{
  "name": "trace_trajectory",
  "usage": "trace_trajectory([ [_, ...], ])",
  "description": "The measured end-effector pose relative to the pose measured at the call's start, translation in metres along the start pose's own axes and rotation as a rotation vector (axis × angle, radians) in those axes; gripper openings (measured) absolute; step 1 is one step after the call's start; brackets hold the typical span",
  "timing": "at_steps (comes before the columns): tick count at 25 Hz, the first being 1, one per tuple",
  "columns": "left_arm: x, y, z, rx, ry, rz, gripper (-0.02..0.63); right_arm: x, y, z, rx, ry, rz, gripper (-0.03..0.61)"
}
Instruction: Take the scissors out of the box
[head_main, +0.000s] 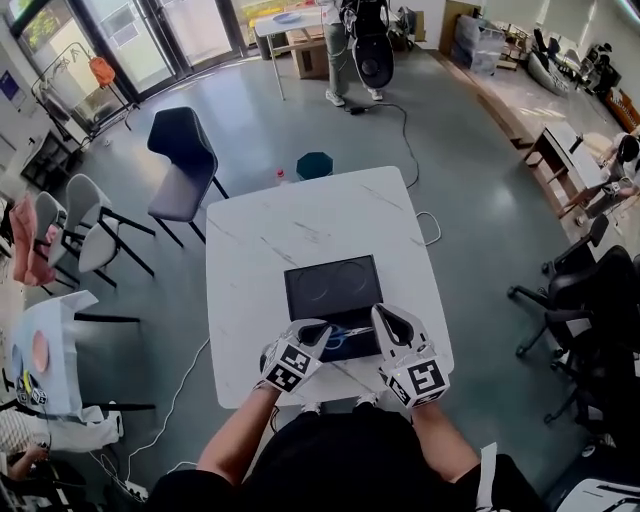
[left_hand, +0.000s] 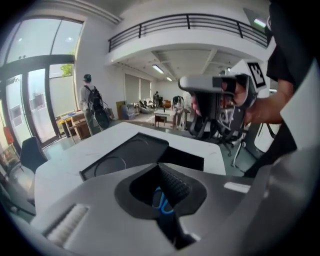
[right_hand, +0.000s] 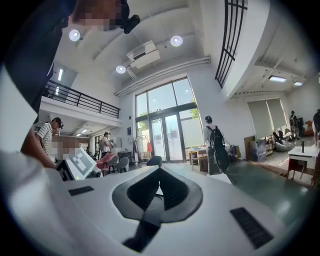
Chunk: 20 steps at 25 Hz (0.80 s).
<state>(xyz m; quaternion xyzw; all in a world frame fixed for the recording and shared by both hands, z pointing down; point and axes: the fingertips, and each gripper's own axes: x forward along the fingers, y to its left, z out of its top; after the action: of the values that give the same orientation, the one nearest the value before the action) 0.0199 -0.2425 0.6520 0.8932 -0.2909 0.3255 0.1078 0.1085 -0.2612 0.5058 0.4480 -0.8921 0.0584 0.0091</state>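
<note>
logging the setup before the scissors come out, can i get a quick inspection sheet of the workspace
surface: white marble table
job's things: black box open; blue-handled scissors lie at its near edge
clutter: nothing seen
tools: left tool and right tool flank the scissors, jaws together, gripping nothing
cables: white cable loops on the floor by the table's right edge
surroundings: dark chair, teal stool, person standing far off

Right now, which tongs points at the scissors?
The left tongs: the blue-handled scissors show beyond its jaws, while the right tongs faces out across the room.
</note>
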Motion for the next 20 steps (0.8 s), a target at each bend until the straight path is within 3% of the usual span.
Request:
trace_trajectory([
  [4, 0.021, -0.011, -0.023, 0.142, 0.167, -0.021, 0.019, 0.001, -0.007, -0.007, 0.012, 0.011, 0.015, 0.007],
  [11, 0.050, -0.026, -0.061, 0.368, 0.423, -0.073, 0.138, -0.001, -0.016, -0.015, 0.034, 0.027, 0.037, 0.006],
  [20, 0.070, -0.023, -0.097, 0.447, 0.619, -0.102, 0.141, -0.004, -0.029, -0.021, 0.050, 0.045, 0.048, 0.006],
])
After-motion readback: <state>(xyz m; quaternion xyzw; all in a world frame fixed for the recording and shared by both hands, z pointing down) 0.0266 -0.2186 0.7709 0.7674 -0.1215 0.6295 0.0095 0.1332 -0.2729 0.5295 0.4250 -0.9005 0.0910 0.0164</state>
